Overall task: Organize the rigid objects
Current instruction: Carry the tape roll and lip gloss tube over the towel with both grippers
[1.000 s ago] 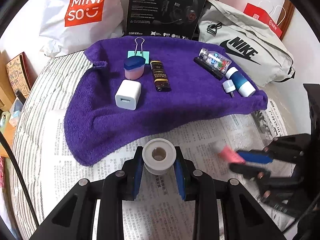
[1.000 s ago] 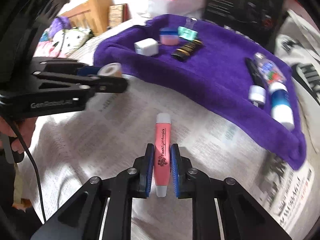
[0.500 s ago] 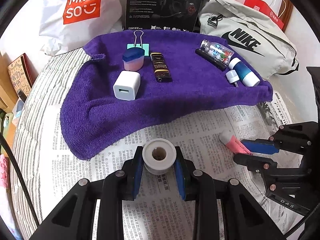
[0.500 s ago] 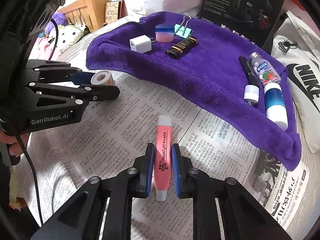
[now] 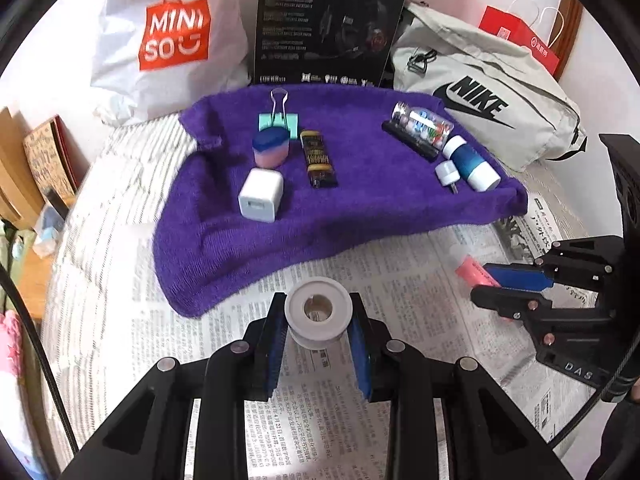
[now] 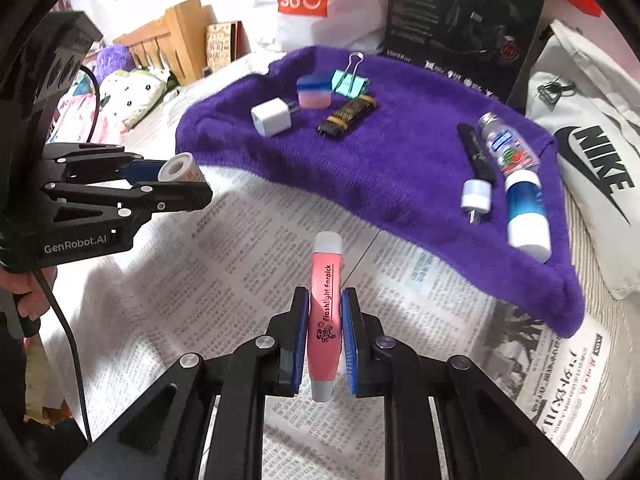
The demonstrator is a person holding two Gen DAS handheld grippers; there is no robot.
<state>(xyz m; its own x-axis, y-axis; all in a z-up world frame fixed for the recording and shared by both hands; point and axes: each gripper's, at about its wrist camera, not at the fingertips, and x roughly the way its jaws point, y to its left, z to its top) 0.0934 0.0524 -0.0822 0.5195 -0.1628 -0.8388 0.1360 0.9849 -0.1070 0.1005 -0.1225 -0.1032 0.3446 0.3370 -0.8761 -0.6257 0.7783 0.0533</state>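
My left gripper [image 5: 318, 322] is shut on a white tape roll [image 5: 318, 312] and holds it above the newspaper, just short of the purple towel [image 5: 360, 204]. My right gripper [image 6: 325, 312] is shut on a pink flashlight earpick [image 6: 325, 300], also over the newspaper. On the towel's left lie a white charger cube [image 5: 261, 195], a pink-and-blue jar [image 5: 271, 147], a teal binder clip [image 5: 279, 119] and a brown lighter [image 5: 318, 158]. On its right lie a clear bottle [image 5: 424, 124], a black pen [image 5: 408, 140], a blue-and-white tube [image 5: 472, 162] and a small white cap [image 5: 447, 172].
Newspaper [image 5: 400, 280] covers the striped bed in front of the towel. Behind the towel stand a Miniso bag [image 5: 172, 36], a black headset box [image 5: 328, 24] and a grey Nike bag [image 5: 488, 96]. Wooden furniture [image 6: 180, 36] is at the far left.
Both grippers have moved closer to the towel while holding their objects. The right gripper with the earpick has shifted slightly right and forward in the left wrist view.
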